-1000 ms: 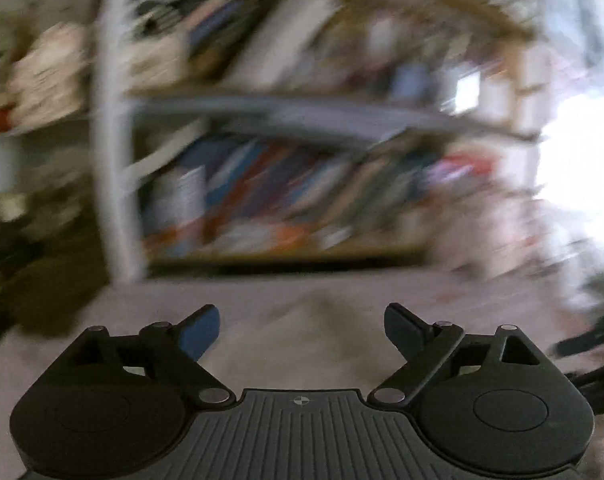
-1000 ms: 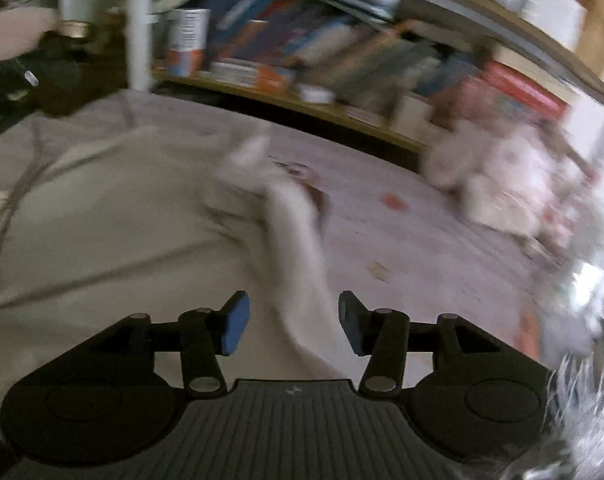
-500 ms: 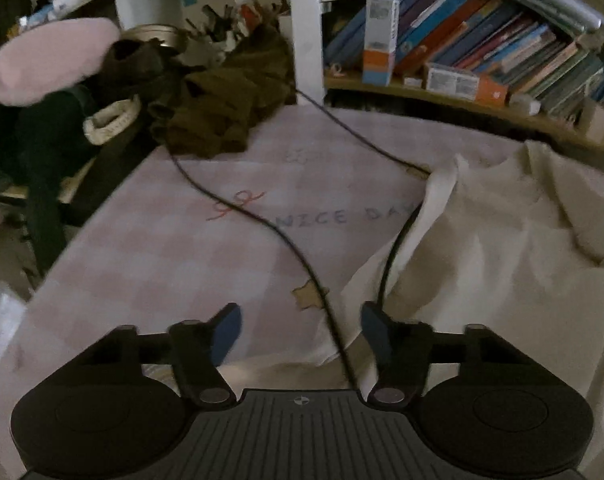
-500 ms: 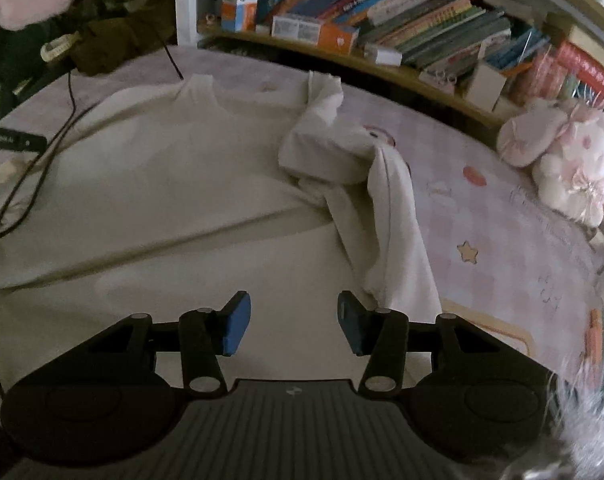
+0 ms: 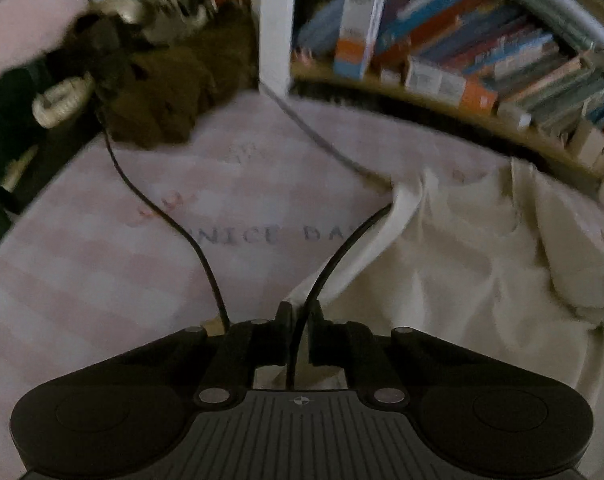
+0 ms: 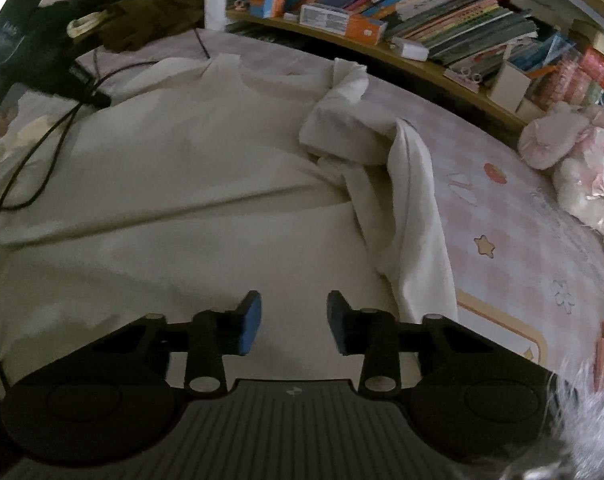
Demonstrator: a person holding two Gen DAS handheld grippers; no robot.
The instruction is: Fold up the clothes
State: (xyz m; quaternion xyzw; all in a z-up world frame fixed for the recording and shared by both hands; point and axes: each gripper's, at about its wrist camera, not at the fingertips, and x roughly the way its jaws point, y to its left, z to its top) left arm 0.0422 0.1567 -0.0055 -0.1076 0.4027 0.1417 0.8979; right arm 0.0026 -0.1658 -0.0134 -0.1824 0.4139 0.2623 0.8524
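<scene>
A cream garment (image 6: 190,184) lies spread on a pink checked bed sheet (image 5: 102,264), one sleeve (image 6: 405,200) bunched and folded over at its right side. My left gripper (image 5: 299,320) sits at the garment's left edge (image 5: 381,248). Its jaws are pinched together on the cloth corner, and a black cable (image 5: 158,208) also runs between them. My right gripper (image 6: 294,318) hovers low over the garment's lower middle, jaws closing. Its blue pads (image 6: 250,320) are still apart, with flat cloth under the gap and nothing pinched.
A low bookshelf (image 6: 421,12) full of books runs along the far side of the bed. A brown clothes pile (image 5: 162,96) lies at the far left corner. Pink plush toys (image 6: 581,168) sit at the right. A second black cable (image 6: 6,184) loops across the garment's left side.
The left gripper swung down from the shelf to the garment's left edge, and its jaws went from wide open to pinched. The right gripper sank closer to the cloth, and its jaws narrowed.
</scene>
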